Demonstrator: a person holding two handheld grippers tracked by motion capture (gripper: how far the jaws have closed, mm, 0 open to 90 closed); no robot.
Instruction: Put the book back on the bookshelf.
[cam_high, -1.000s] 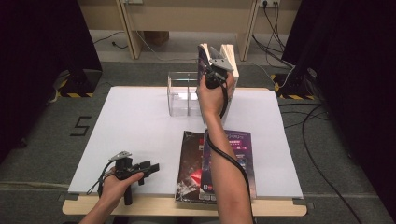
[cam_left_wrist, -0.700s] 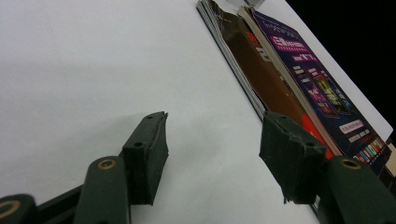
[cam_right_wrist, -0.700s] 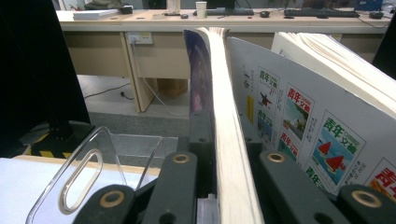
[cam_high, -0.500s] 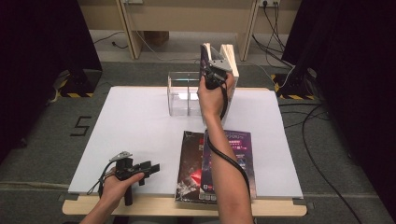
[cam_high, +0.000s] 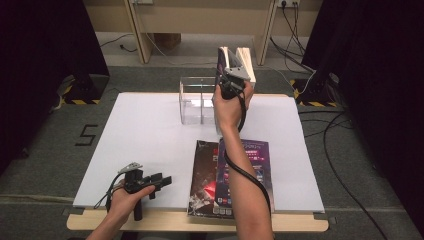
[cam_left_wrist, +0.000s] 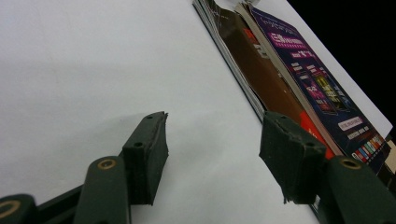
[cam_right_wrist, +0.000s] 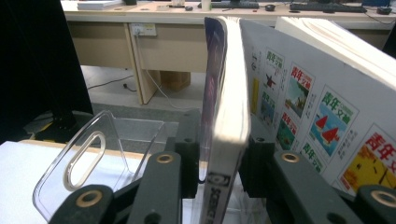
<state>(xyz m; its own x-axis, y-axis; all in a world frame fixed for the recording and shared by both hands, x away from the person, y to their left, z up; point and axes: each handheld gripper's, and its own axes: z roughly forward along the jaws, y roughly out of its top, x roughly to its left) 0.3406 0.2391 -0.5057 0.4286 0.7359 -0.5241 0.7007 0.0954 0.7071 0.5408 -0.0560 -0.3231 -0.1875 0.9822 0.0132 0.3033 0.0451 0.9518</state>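
My right gripper (cam_high: 232, 75) is raised over the far side of the table, at a clear acrylic rack (cam_high: 192, 100). A thick magazine (cam_right_wrist: 224, 93) stands upright on edge between its jaws. The jaws have just been opening, and the pads now sit close beside both covers without squeezing them. A second magazine (cam_right_wrist: 317, 107), with small coloured covers printed on it, leans just to its right. My left gripper (cam_high: 160, 181) rests on the table near the front left. It is open, with nothing between its fingers (cam_left_wrist: 149, 154).
Two magazines lie flat and overlapping near the front edge: a dark one (cam_high: 205, 175) and a purple one (cam_high: 247, 170), right of my left gripper (cam_left_wrist: 212, 154). The white table top (cam_high: 145, 130) has bare room to the left. The rack's curved clear wall (cam_right_wrist: 93, 158) rises beside my right jaws.
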